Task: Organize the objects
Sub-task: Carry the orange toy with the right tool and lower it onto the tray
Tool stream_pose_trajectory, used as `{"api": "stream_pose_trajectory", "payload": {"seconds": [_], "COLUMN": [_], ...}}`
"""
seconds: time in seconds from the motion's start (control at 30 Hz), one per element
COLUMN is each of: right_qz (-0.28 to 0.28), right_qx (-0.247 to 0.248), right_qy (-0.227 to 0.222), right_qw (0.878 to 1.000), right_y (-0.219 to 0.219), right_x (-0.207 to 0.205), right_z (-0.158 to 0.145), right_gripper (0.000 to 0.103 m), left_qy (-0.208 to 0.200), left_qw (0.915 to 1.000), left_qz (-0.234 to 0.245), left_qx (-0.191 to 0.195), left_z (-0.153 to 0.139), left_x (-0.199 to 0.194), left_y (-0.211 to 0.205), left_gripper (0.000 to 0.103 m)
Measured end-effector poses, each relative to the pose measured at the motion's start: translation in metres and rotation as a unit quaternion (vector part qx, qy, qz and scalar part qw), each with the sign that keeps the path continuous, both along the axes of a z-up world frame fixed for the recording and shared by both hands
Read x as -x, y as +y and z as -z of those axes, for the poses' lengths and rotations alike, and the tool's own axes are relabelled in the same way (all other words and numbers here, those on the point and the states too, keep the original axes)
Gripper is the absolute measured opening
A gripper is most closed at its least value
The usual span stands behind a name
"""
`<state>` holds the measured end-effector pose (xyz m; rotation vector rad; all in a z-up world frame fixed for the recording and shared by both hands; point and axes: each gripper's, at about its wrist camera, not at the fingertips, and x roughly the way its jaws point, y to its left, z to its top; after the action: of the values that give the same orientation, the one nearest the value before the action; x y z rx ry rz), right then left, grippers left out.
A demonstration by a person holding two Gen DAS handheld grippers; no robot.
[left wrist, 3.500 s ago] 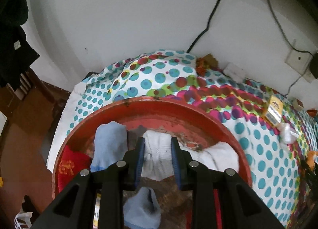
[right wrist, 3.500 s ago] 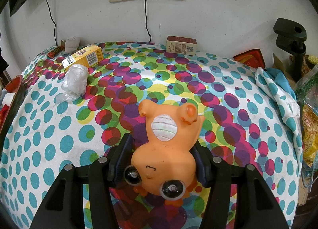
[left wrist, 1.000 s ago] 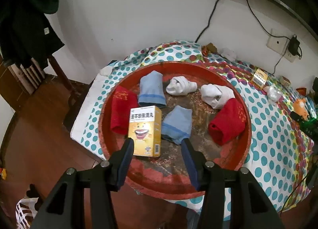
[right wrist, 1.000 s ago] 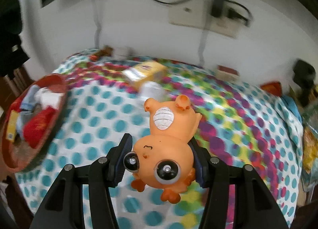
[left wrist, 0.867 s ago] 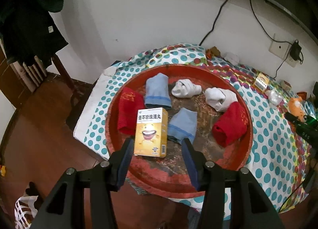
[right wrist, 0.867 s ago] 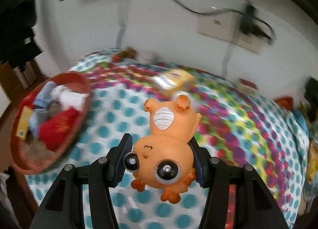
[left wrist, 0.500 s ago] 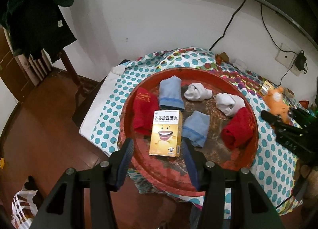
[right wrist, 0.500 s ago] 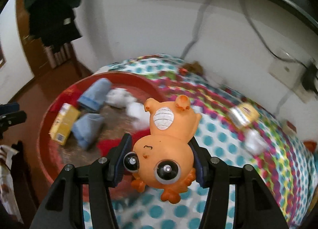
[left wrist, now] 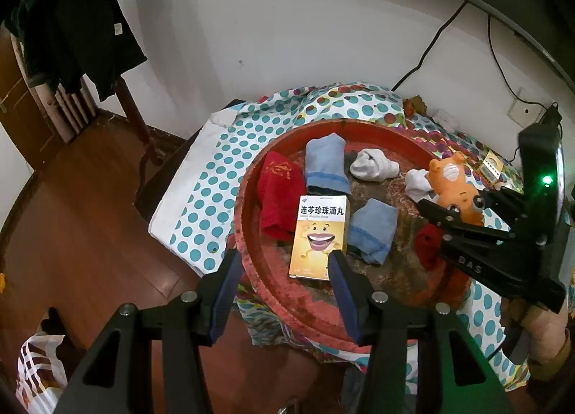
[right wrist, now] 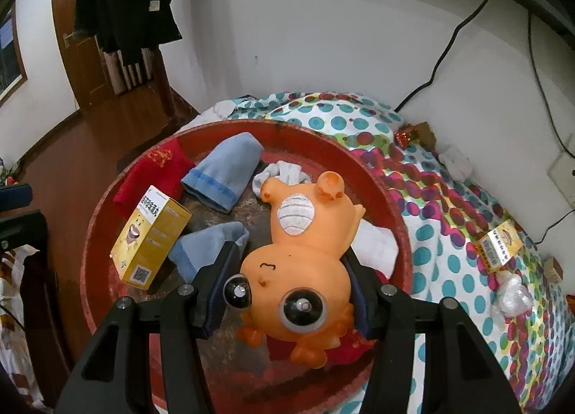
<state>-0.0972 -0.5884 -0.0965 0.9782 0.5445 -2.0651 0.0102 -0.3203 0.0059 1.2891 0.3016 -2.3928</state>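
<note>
My right gripper [right wrist: 287, 273] is shut on an orange rubber toy animal [right wrist: 305, 245] and holds it above the round red tray [right wrist: 107, 198]. The toy [left wrist: 454, 187] and the right gripper [left wrist: 463, 212] also show in the left wrist view, over the tray's right half [left wrist: 251, 255]. The tray holds a yellow box [left wrist: 318, 236], two blue socks [left wrist: 325, 162], white socks [left wrist: 373, 167] and red cloths [left wrist: 278, 194]. My left gripper [left wrist: 284, 288] is open and empty, raised off the tray's near rim.
The tray sits on a table with a polka-dot cloth [right wrist: 449, 205]. On the cloth lie another yellow box [right wrist: 499, 246], a white plastic wad [right wrist: 510, 295] and a small item by the wall [right wrist: 413, 135]. Wooden floor [left wrist: 90, 234], a chair with dark clothes [left wrist: 72, 36].
My right gripper has carried the orange toy leftward from the open cloth to above the red tray. My left gripper has let go of the white sock and pulled back and up from the tray.
</note>
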Motion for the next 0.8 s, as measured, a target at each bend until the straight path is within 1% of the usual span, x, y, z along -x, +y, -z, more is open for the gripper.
{"api": "stream_pose_trajectory", "payload": {"seconds": [0.5, 0.7, 0.73, 0.8], "right_qz": [0.005, 0.002, 0.002, 0.004], "right_qx": [-0.032, -0.031, -0.028, -0.027], "right_qy": [-0.018, -0.024, -0.024, -0.014], "right_qw": [0.999, 0.999, 0.999, 1.000], "right_y": [-0.015, -0.017, -0.017, -0.017], "right_x": [0.009, 0.007, 0.006, 0.004], "right_z": [0.027, 0.031, 0.030, 0.028], "right_gripper": [0.053, 0.054, 0.055, 0.063], "left_qy": [-0.009, -0.021, -0.023, -0.027], "left_qw": [0.9999, 0.9995, 0.9995, 0.9994], "left_qz": [-0.006, -0.014, -0.015, -0.014], "left_qx": [-0.007, -0.016, -0.017, -0.018], "left_z": [0.005, 0.012, 0.013, 0.015], "left_x": [0.001, 0.003, 0.004, 0.005], "left_y": [-0.007, -0.012, -0.012, -0.012], "left_gripper": [0.051, 0.051, 0.051, 0.051]}}
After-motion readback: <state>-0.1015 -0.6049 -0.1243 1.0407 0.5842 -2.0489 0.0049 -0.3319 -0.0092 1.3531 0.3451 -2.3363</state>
